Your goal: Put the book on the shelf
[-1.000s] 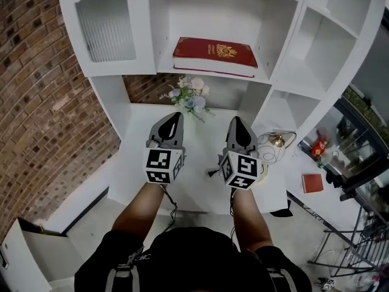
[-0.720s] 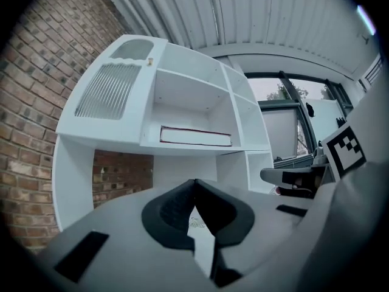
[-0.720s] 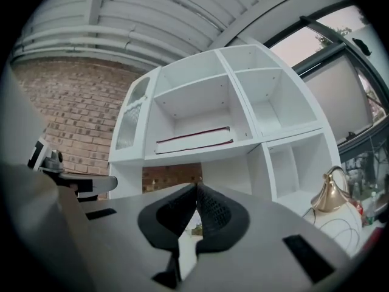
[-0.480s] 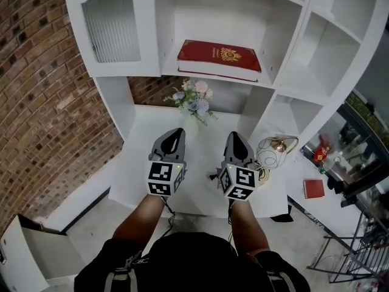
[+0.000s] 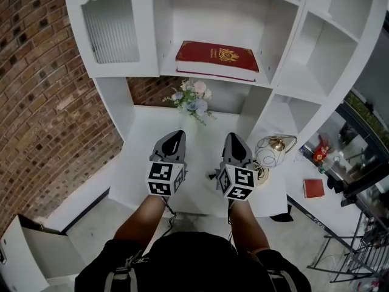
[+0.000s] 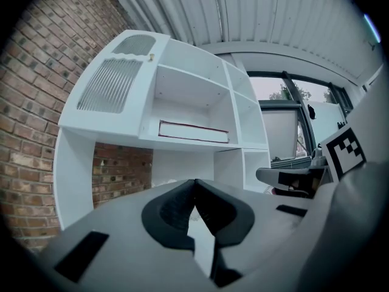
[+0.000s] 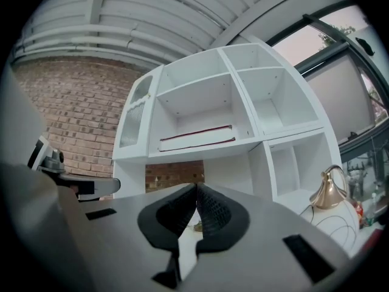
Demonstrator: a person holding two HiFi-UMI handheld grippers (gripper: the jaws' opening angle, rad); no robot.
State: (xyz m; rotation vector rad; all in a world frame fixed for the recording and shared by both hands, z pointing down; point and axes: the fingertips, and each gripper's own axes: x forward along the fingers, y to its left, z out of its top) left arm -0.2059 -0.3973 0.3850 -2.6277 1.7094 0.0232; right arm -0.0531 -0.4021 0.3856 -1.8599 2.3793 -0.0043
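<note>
Head view: red book (image 5: 217, 58) lies flat on the middle board of the shelf (image 5: 270, 41), so placing looks done. The left gripper (image 5: 177, 132) and right gripper (image 5: 234, 135) hang idle over the white desk (image 5: 152, 126), with flowers (image 5: 193, 100) at its back edge and a brick wall (image 5: 42, 102) left. Left gripper view: jaws pressed together, nothing between. Right gripper view: likewise closed and empty, facing the shelf.

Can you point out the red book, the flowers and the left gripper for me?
Book (image 5: 217, 58): head view, middle of its red cover.
Flowers (image 5: 193, 99): head view, the blossoms.
Left gripper (image 5: 177, 134): head view, tips of its shut jaws.
</note>
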